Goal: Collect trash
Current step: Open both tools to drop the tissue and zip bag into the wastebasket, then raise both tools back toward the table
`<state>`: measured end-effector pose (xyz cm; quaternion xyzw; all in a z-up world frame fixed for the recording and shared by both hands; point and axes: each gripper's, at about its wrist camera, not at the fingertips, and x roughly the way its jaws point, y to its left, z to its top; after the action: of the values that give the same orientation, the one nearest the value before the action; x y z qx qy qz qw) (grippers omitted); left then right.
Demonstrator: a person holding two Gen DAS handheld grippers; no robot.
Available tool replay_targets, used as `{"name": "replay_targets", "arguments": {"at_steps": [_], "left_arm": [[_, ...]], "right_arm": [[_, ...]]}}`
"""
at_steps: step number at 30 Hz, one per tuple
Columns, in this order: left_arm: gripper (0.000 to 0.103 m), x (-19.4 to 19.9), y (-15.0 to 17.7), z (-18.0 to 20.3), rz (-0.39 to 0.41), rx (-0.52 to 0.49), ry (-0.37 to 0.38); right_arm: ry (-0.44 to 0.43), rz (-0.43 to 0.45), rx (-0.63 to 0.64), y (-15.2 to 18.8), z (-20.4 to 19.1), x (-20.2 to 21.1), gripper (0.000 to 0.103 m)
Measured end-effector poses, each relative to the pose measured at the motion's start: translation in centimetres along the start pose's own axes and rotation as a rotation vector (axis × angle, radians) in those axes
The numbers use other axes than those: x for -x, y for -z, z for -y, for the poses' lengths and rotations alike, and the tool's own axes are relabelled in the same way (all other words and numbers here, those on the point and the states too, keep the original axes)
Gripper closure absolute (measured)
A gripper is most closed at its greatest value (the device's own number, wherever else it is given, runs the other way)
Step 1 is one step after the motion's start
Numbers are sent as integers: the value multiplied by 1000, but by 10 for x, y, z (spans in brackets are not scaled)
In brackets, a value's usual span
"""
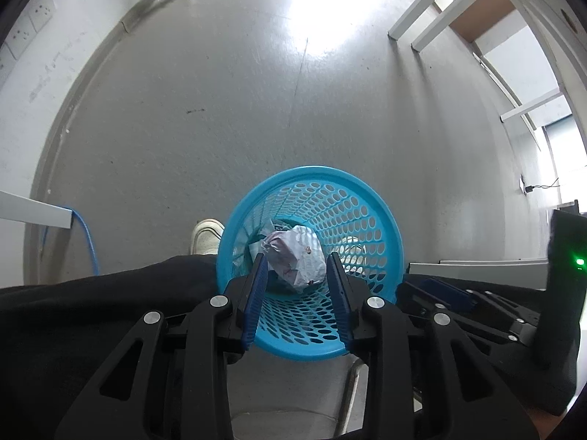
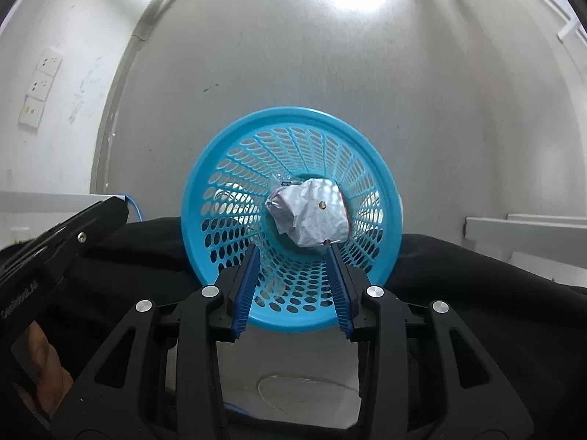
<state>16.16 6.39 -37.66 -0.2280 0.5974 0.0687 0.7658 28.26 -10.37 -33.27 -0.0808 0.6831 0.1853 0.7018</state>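
A blue perforated wastebasket (image 1: 370,198) stands on the grey floor (image 1: 205,110), and everything else in the room is easiest placed from it. Down inside the basket, at its bottom, lies a crumpled ball of pale paper (image 2: 315,211) with a bit of other wrapper (image 1: 282,225) tucked beside it.

Both sets of tongs hang right above the basket's mouth, pointing down into it. The left gripper (image 1: 298,261) has its blue ribbed fingers (image 1: 256,286) parted, with nothing pinched between them; the paper ball shows through the gap but sits well below, untouched. The right gripper (image 2: 293,249) is likewise spread apart and empty, its fingers framing the near wall of the basket without pressing on anything.

The person's legs in black trousers (image 1: 110,293) flank the basket on its near side, and a white shoe (image 1: 206,236) rests on the floor just beside its rim. A blue cable (image 1: 86,234) trails down from a white ledge (image 1: 33,212) beyond that same side. Across the floor from the basket, white table legs (image 1: 422,18) stand well apart from it, and wall sockets (image 2: 42,77) sit on the white wall.
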Motion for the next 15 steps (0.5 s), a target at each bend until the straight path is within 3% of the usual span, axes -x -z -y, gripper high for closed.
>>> {"name": "replay_targets", "arguments": {"at_steps": [15], "left_arm": [[58,57,34,10,140,-68,2]], "right_arm": [[-7,210,134,47,-23,85,49]]}}
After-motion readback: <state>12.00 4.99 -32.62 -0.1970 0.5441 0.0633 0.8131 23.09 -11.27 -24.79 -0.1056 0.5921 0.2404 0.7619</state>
